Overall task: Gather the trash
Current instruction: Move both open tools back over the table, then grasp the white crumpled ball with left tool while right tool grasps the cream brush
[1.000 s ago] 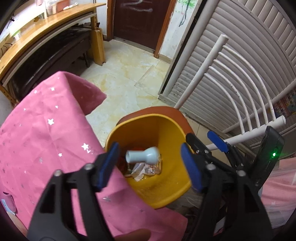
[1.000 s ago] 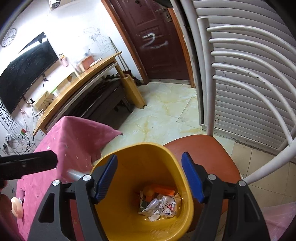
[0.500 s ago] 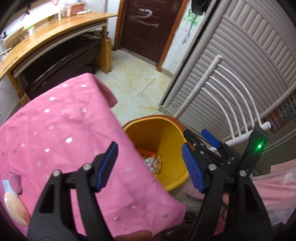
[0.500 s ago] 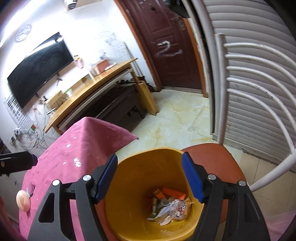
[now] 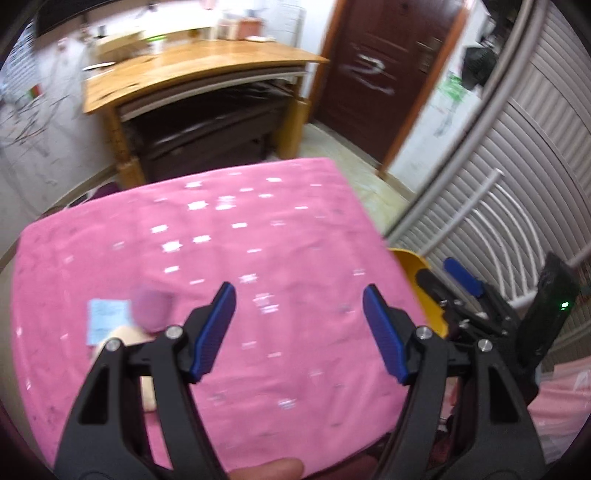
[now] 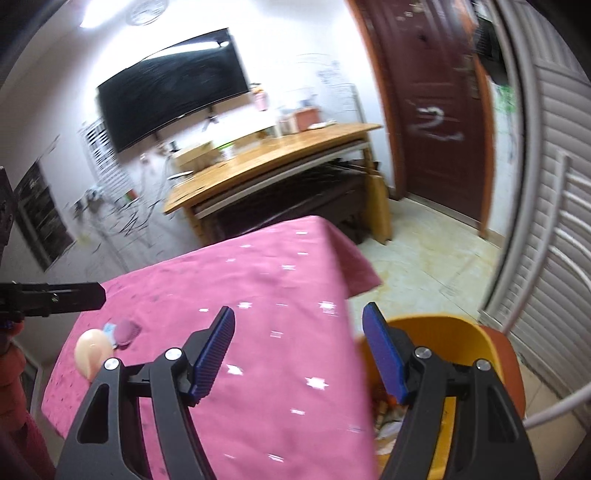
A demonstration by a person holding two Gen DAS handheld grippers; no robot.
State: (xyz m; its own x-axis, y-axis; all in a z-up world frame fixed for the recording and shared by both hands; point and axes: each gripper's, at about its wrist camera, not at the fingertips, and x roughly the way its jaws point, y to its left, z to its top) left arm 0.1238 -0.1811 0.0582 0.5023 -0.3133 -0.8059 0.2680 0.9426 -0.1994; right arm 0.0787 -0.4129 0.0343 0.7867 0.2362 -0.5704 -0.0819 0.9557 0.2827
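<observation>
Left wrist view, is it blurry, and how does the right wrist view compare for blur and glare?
Left wrist view: motion blur smears the stars on the pink tablecloth and the desk; the left gripper stays sharp. Right wrist view: lighter smear, a blown-out ceiling light, and fisheye bending of the door.

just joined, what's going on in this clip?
A person is clearing trash from a table under a pink star-print tablecloth into a yellow bin beside it. Both the left hand-held gripper and the right hand-held gripper are open and empty. A cream egg-shaped item, a mauve piece and a light-blue paper remain on the cloth.
</observation>
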